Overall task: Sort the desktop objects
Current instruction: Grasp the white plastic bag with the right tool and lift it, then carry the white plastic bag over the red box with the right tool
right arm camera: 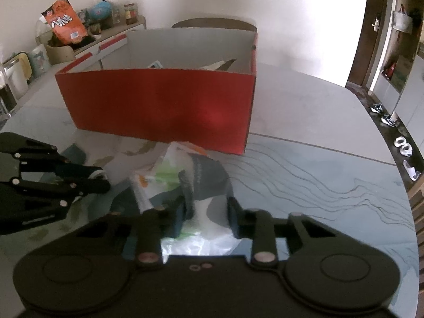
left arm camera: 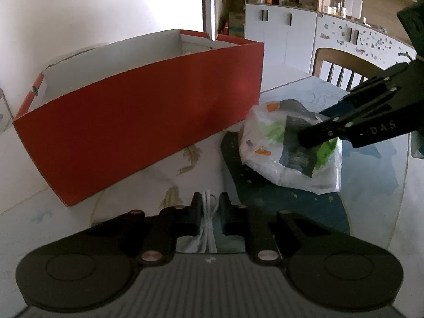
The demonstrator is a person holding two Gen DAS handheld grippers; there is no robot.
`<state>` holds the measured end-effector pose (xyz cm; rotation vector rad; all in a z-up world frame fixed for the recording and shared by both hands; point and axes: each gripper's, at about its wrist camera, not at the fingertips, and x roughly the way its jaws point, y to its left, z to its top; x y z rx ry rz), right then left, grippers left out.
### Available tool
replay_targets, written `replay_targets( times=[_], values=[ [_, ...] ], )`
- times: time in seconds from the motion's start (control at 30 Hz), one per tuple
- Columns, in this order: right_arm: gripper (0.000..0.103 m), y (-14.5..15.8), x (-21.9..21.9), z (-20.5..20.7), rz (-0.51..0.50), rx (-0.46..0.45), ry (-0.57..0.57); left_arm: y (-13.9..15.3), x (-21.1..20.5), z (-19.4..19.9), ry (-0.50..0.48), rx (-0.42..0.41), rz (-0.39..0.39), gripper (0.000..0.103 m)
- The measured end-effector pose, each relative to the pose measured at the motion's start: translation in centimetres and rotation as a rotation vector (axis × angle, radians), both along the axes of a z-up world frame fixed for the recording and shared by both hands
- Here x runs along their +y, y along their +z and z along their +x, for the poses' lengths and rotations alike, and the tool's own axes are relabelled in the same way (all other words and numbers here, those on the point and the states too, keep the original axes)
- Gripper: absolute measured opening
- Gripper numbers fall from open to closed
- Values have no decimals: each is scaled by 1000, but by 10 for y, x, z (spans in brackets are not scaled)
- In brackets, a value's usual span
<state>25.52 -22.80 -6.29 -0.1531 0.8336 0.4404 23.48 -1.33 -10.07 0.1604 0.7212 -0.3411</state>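
A red cardboard box (left arm camera: 137,122) with a white inside stands open on the table; it also shows in the right wrist view (right arm camera: 159,106) with a few items inside. My left gripper (left arm camera: 209,212) is shut on a coiled white cable (left arm camera: 209,228), just in front of the box. My right gripper (right arm camera: 204,212) is closed on a crinkled plastic snack bag (right arm camera: 185,182) lying in front of the box. The bag (left arm camera: 288,153) also shows in the left wrist view with my right gripper's fingers (left arm camera: 318,135) on it.
The table (right arm camera: 304,175) has a glass top over a patterned cloth. A wooden chair (left arm camera: 341,63) stands beyond the table, with cabinets behind. A sideboard with snack packs and jars (right arm camera: 69,23) stands at the far left. Shoes (right arm camera: 384,114) lie on the floor at right.
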Motion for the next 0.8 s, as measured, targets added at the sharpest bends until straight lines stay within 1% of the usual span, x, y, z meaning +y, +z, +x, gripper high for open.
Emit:
replay_targets(
  times=[0.07,0.3,0.5,0.8],
  values=[
    [28,4,0,-2,0,-6,2,3,3,0,10,3,-9,12],
    [28,18,-2,-9,25,-6,2,18,6,-3,26,0,-18,11],
    [28,35,-4,-16,41,-15,4,34,7,-9,25,-24,-17,11],
    [28,65,-3,-27,64,-45,15,67,8,-18,24,-65,-28,11]
  ],
)
